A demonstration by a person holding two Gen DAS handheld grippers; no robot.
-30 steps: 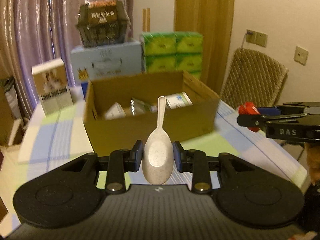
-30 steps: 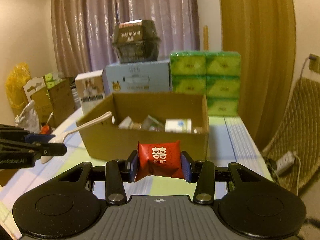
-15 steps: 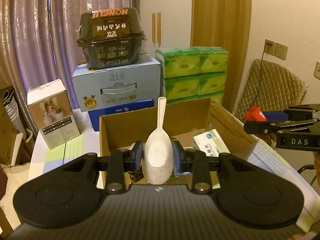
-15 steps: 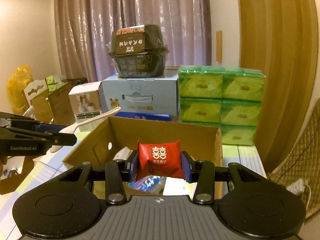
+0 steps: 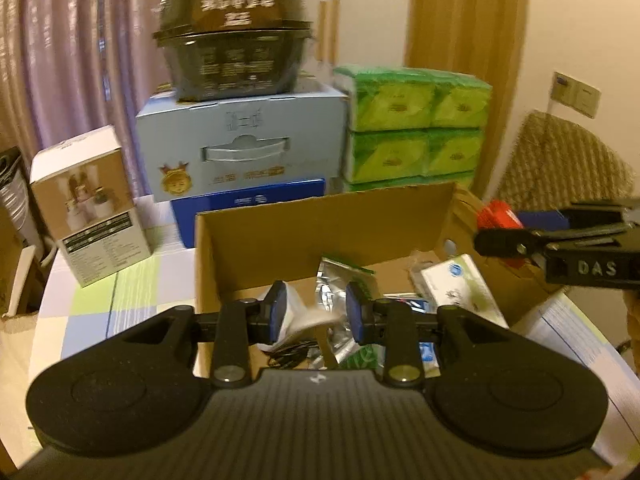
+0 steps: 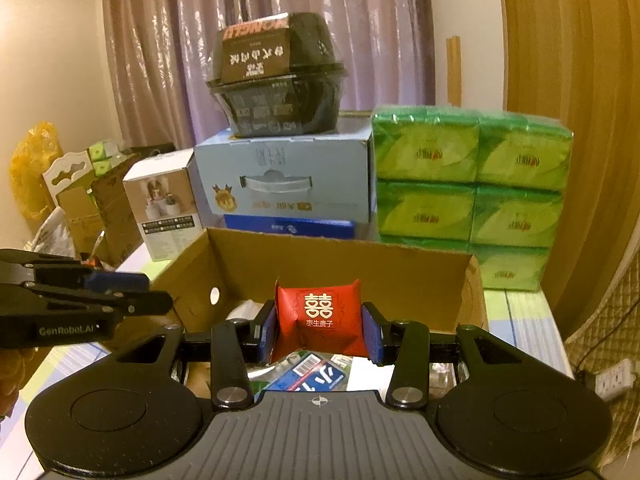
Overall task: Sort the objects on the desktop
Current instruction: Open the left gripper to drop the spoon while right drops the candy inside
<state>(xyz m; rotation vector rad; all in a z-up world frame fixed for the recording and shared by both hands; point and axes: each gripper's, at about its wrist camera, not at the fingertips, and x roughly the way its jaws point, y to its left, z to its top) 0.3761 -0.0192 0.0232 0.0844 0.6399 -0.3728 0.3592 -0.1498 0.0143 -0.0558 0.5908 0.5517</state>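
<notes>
My left gripper (image 5: 316, 312) hangs over the open cardboard box (image 5: 320, 232), its jaws slightly apart and gripping nothing. A pale blurred shape just below its pads looks like the beige plastic spoon (image 5: 310, 326), lying among the packets in the box. My right gripper (image 6: 320, 320) is shut on a red candy packet (image 6: 318, 308) with white characters, held above the box's (image 6: 340, 264) near right side. The left wrist view shows the right gripper (image 5: 504, 236) with the red packet (image 5: 498, 214) at the box's right wall. The right wrist view shows the left gripper (image 6: 136, 296) without a spoon.
Behind the box stand a light blue carton (image 5: 244, 148) topped by a black noodle bowl (image 5: 232, 32), stacked green tissue packs (image 5: 412, 128) and a white product box (image 5: 88, 208). A woven chair (image 5: 560, 160) is at right. A checked cloth (image 5: 80, 320) covers the table.
Both grippers moved forward over the box. The spoon that stood upright in my left gripper has left its jaws and dropped into the box. The right gripper still holds the red packet.
</notes>
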